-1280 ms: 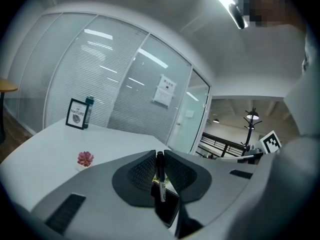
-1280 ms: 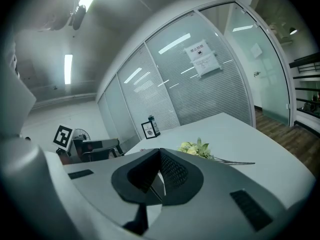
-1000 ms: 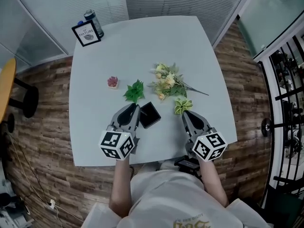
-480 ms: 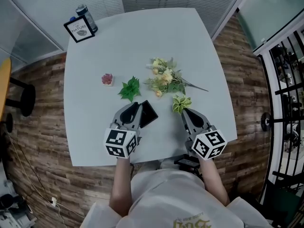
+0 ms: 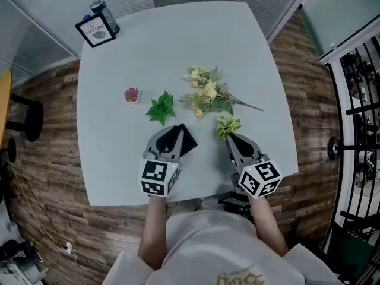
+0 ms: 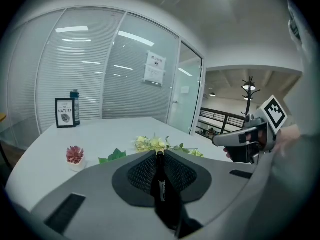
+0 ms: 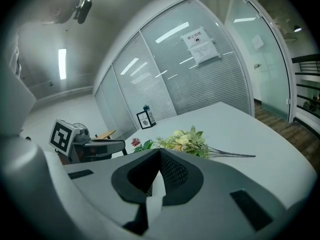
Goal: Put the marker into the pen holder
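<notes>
A black marker [image 6: 160, 183] with a white label stands upright between the mesh pads of my left gripper [image 6: 159, 155], which is shut on it. In the head view my left gripper [image 5: 176, 132] lies near the table's front edge. Its tips overlap a black square pen holder [image 5: 187, 140], which is partly hidden beneath them. My right gripper [image 5: 229, 136] rests a little to the right, beside a small yellow-green sprig [image 5: 227, 126]. In the right gripper view my right gripper [image 7: 159, 152] has its jaws together at the tip, with nothing between them.
On the pale table [image 5: 119, 159] lie a flower bouquet [image 5: 208, 95], a green leaf sprig [image 5: 160, 107] and a small pink succulent [image 5: 131, 94]. A framed card [image 5: 95, 30] and a bottle [image 5: 102, 10] stand at the far left corner. Wood floor surrounds the table.
My left gripper has shifted right and forward, so its tips now cover more of the black pen holder. The right gripper has hardly moved.
</notes>
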